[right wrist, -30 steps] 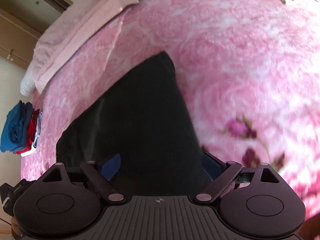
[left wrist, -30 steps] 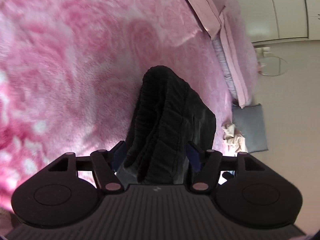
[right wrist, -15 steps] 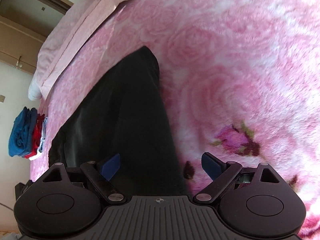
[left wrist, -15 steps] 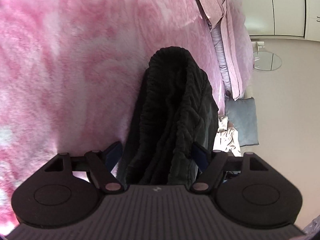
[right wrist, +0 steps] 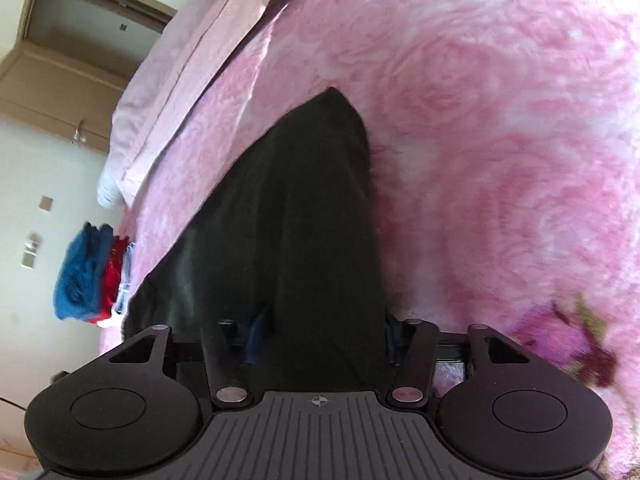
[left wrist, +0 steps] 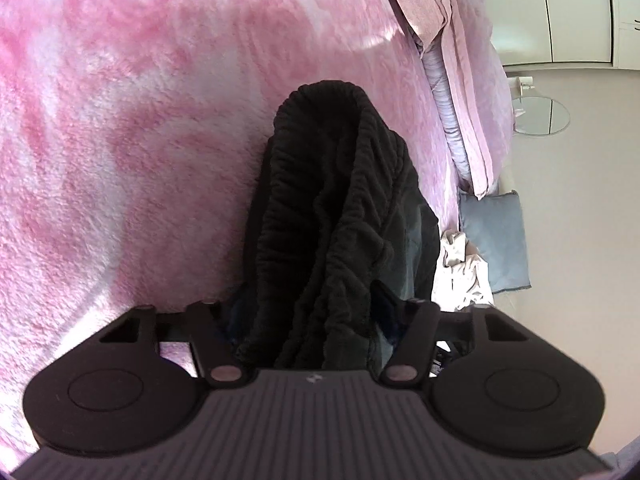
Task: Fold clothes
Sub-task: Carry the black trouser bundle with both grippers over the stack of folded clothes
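Left wrist view: the left tongs (left wrist: pixel 308 312) pinch the gathered waistband of the black garment (left wrist: pixel 340 200); the right tongs (right wrist: pixel 320 336) are clenched on its smooth end. It hangs just above the pink bed blanket (left wrist: pixel 140 140), long axis running away from each camera. Judging by this, keep both ends level and taut when laying it down.

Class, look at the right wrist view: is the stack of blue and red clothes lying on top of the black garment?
No. The stack of blue and red clothes sits at the bed's far edge, apart from the black garment, with pink blanket between them.
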`<control>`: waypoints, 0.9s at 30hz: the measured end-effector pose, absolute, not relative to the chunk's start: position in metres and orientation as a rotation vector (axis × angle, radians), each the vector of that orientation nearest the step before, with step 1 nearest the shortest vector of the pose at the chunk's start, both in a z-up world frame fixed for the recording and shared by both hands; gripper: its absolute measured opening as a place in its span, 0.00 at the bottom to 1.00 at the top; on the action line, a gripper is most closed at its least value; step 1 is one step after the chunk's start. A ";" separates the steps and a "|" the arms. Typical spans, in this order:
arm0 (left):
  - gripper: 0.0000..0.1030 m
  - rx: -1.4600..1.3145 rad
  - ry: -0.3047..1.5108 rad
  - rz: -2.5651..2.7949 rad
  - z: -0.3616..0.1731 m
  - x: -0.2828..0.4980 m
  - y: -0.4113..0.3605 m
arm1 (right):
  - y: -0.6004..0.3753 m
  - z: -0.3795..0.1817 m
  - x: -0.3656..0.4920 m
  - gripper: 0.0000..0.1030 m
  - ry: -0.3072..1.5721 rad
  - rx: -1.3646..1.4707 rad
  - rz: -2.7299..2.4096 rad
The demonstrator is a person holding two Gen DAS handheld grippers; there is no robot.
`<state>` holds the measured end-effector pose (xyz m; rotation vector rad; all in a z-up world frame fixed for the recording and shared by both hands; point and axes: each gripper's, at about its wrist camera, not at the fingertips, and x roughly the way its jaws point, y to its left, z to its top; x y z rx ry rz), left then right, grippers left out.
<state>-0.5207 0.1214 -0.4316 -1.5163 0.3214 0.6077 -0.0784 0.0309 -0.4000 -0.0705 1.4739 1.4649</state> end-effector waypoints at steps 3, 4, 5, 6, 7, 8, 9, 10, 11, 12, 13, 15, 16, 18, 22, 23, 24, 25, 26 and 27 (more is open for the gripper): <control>0.40 -1.465 0.334 0.632 -0.418 -0.518 0.116 | 0.025 -0.392 -0.078 0.27 1.478 -0.042 1.456; 0.40 -1.448 0.340 0.640 -0.413 -0.518 0.115 | 0.023 -0.387 -0.079 0.24 1.476 -0.035 1.450; 0.38 -1.443 0.337 0.645 -0.408 -0.519 0.114 | 0.021 -0.381 -0.081 0.23 1.467 -0.037 1.447; 0.37 -1.439 0.332 0.650 -0.403 -0.521 0.112 | 0.020 -0.374 -0.085 0.22 1.454 -0.047 1.447; 0.37 -1.437 0.326 0.655 -0.396 -0.524 0.112 | 0.019 -0.366 -0.088 0.21 1.448 -0.048 1.446; 0.37 -1.435 0.319 0.659 -0.389 -0.529 0.111 | 0.019 -0.358 -0.091 0.21 1.448 -0.041 1.448; 0.37 -1.430 0.311 0.662 -0.380 -0.534 0.110 | 0.018 -0.350 -0.094 0.21 1.447 -0.033 1.449; 0.37 -1.424 0.302 0.665 -0.369 -0.540 0.109 | 0.018 -0.342 -0.097 0.21 1.446 -0.024 1.454; 0.37 -1.418 0.294 0.669 -0.358 -0.546 0.107 | 0.018 -0.333 -0.100 0.21 1.445 -0.013 1.464; 0.37 -1.412 0.288 0.677 -0.346 -0.553 0.106 | 0.018 -0.323 -0.105 0.21 1.444 -0.002 1.475; 0.37 -1.407 0.284 0.688 -0.333 -0.560 0.106 | 0.021 -0.313 -0.111 0.21 1.446 0.004 1.488; 0.37 -1.400 0.275 0.713 -0.309 -0.578 0.105 | 0.027 -0.294 -0.125 0.21 1.446 0.008 1.518; 0.37 -1.396 0.268 0.727 -0.297 -0.586 0.106 | 0.031 -0.286 -0.133 0.21 1.450 0.012 1.534; 0.37 -1.383 0.250 0.757 -0.277 -0.604 0.107 | 0.040 -0.272 -0.149 0.21 1.455 0.021 1.567; 0.37 -1.373 0.207 0.824 -0.248 -0.659 0.106 | 0.064 -0.247 -0.197 0.21 1.464 0.011 1.632; 0.37 -1.370 0.199 0.832 -0.244 -0.680 0.110 | 0.072 -0.242 -0.213 0.21 1.463 0.004 1.653; 0.37 -1.366 0.191 0.839 -0.241 -0.702 0.113 | 0.080 -0.237 -0.229 0.21 1.463 -0.002 1.673; 0.37 -1.362 0.183 0.846 -0.238 -0.724 0.117 | 0.089 -0.233 -0.246 0.21 1.463 -0.007 1.692; 0.37 -1.359 0.176 0.852 -0.234 -0.745 0.121 | 0.099 -0.229 -0.265 0.21 1.460 -0.012 1.709; 0.37 -1.355 0.168 0.859 -0.231 -0.767 0.125 | 0.108 -0.224 -0.286 0.21 1.454 -0.016 1.724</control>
